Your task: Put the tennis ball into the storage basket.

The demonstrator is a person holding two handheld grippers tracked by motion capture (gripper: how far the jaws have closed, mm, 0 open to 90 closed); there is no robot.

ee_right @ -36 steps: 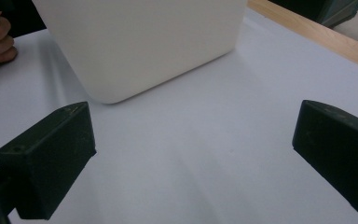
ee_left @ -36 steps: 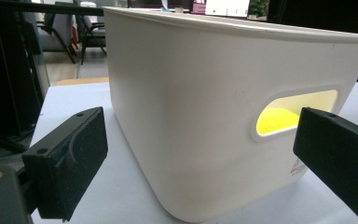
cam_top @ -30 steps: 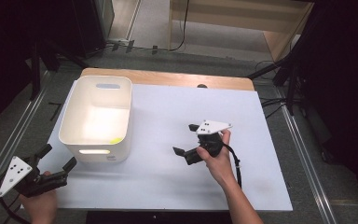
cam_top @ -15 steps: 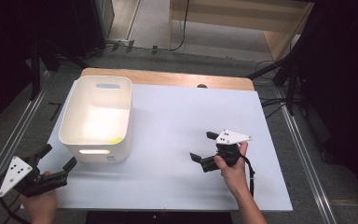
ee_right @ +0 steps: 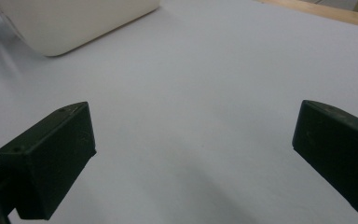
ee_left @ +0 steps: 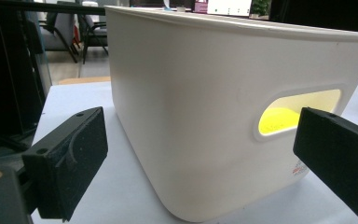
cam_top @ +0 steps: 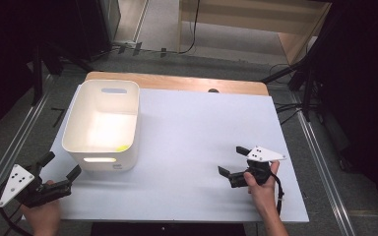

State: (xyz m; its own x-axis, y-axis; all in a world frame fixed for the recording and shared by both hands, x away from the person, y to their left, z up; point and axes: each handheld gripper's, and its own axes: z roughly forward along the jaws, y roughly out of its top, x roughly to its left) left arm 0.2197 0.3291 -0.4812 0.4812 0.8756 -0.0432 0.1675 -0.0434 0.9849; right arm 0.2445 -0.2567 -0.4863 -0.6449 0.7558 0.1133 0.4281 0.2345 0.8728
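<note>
Bin point(cam_top: 86, 142): white, on table point(cam_top: 197, 142), far-left part, long axis running away from the person; something yellow lay inside. Left gripper point(cam_top: 59, 167): jaws apart, empty, just beside the bin's near end, facing its handle slot point(ee_left: 298, 112). Right gripper point(cam_top: 231, 161): jaws apart, empty, well apart from the bin. Left was nearer.

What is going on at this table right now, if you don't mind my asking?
A person holds a hand-held gripper in each hand over a white table. The left hand-held gripper sits at the near left corner, jaws open and pointed at the near end of a white bin; something yellow shows through the bin's handle slot. The right hand-held gripper is open over bare tabletop at the near right, holding nothing. Neither touches the bin.
</note>
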